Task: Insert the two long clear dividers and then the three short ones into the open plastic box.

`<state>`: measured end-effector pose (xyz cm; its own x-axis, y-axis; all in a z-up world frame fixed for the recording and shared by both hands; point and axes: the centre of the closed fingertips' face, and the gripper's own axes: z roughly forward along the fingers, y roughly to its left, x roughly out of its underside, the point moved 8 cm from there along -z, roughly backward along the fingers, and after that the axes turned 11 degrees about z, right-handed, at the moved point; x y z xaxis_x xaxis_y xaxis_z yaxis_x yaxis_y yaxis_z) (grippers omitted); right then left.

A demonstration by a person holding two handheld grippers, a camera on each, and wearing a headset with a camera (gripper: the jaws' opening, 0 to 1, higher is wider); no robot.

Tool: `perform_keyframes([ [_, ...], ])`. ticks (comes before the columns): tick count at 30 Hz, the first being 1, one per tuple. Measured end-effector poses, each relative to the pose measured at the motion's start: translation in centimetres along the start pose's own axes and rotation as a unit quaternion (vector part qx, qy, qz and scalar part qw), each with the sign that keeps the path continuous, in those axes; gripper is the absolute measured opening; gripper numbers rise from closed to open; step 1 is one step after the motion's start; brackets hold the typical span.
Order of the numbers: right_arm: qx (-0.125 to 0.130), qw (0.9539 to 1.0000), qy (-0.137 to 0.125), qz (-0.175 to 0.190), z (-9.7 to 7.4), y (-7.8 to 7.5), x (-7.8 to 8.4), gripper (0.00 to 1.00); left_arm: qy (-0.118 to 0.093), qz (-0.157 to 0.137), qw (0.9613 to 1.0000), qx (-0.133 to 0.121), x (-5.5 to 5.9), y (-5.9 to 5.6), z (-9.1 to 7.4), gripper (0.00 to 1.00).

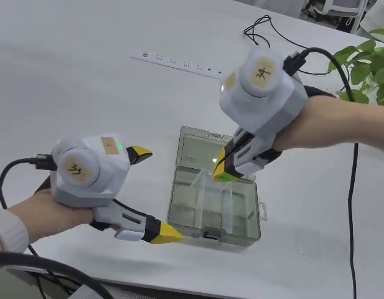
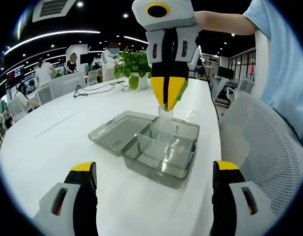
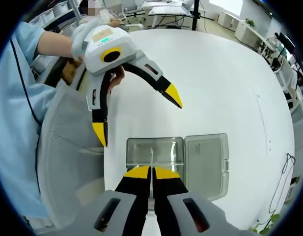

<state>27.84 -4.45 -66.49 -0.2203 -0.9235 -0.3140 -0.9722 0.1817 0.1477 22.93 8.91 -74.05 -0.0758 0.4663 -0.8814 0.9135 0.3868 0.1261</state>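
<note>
The clear plastic box lies open on the white table, its lid folded flat on the far side. Clear dividers stand inside it. My right gripper hangs just over the box, pointing down, shut on a clear divider whose lower edge reaches into the box. The right gripper view looks straight down the closed jaws along that thin divider onto the box. My left gripper is open wide beside the box's left side, holding nothing; its jaws frame the box.
A white power strip lies far back on the table, with a black cable and a green plant at the right. A mesh chair stands by the near table edge. People sit at distant desks.
</note>
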Motion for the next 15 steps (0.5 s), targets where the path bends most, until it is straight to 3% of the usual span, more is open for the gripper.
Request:
perform_keyframes([
  [5,0.004,0.9999,-0.013,0.006,0.4,-0.6,-0.7,0.02,0.004,-0.007,1.0,-0.005,0.4,0.0,-0.4,0.99],
  [15,-0.002,1.0,-0.004,-0.003,1.6,-0.4,-0.9,0.02,0.005,-0.021,0.9997,-0.01,1.2,-0.3,-1.0,0.97],
])
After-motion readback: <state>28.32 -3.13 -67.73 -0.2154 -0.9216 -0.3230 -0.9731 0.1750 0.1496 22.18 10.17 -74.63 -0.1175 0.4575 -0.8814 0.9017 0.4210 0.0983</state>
